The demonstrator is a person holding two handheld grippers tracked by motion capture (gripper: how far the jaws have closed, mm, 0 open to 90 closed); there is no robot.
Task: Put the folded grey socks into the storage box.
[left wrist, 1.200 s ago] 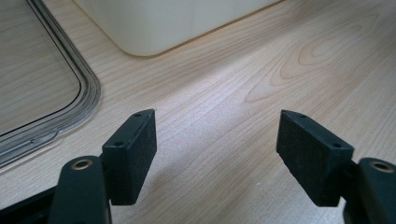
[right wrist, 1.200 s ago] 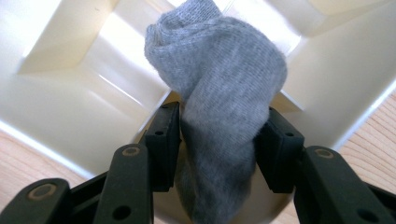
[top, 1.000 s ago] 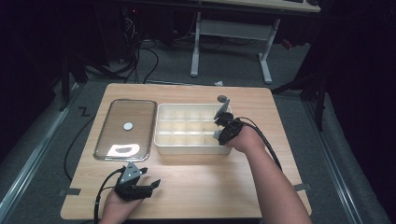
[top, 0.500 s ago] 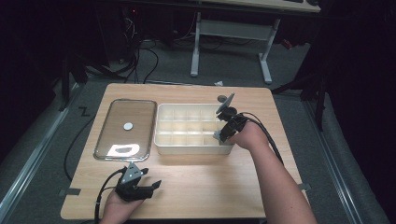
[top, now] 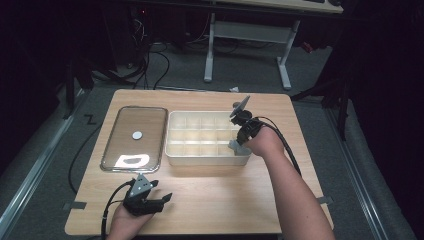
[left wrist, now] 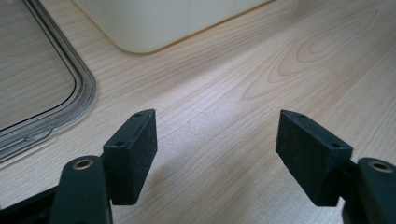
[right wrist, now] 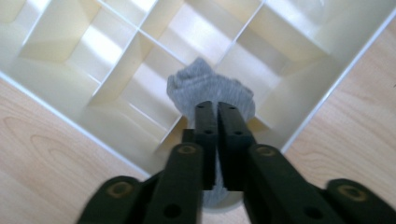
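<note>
Beneath the right gripper (right wrist: 217,109), over the near right corner of the cream divided organiser box (top: 200,150), hangs a grey rolled sock (right wrist: 210,88), pinched between jaws that have just closed on it. The left gripper (left wrist: 217,140) rests on the wooden table (left wrist: 261,70) with jaws wide, the clear lid (left wrist: 42,84) to its left.

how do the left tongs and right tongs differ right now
The left tongs stand wide open with nothing between them, resting low near the table's front edge. The right tongs have just been closing and are shut on a grey cloth over the divided tray. Both have black jaws.
</note>
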